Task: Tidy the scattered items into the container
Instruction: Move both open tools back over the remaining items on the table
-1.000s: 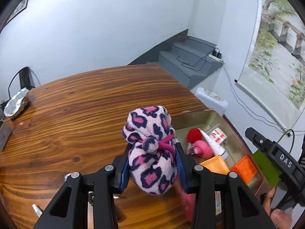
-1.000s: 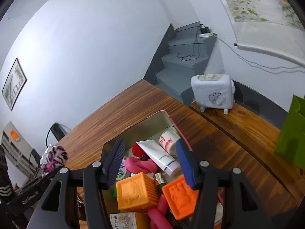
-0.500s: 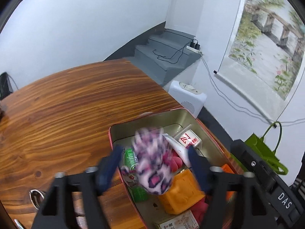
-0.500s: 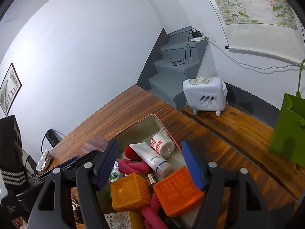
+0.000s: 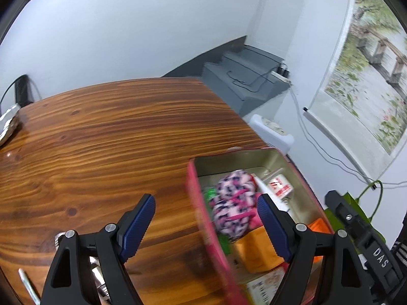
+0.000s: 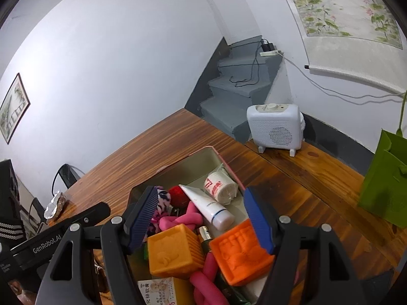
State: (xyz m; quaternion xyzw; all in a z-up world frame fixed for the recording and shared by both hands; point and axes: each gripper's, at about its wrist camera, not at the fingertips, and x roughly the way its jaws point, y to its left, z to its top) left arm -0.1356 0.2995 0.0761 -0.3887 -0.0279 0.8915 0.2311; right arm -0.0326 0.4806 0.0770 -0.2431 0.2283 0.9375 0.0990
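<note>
Released since a second ago: the leopard-print fabric pouch [image 5: 235,203], then clamped in the left tongs [image 5: 206,225], now lies inside the pink-rimmed metal tin [image 5: 201,208] on the wooden table [image 5: 114,137]. Left tongs have just been opening — jaws now wide apart, nothing pressed between them, straddling the tin's near wall. Right tongs [image 6: 199,218] have also just been opening a little; jaws apart over the tin's contents, gripping nothing.

Left wrist view only: a crumpled foil piece [image 5: 7,124] at the table's far left edge, small metal items near the bottom left, blurred.

Right wrist view only: two orange embossed blocks [image 6: 175,250], a white tube [image 6: 207,207], a white roll with red print [image 6: 220,185], a red ball [image 6: 178,195], a pink knotted rope [image 6: 183,219] — all in the tin; a white heater [image 6: 276,127] and green bag [image 6: 386,178] beyond.

Pouch: pink, dark spots, tied with a pink band, lying at the tin's left side.
</note>
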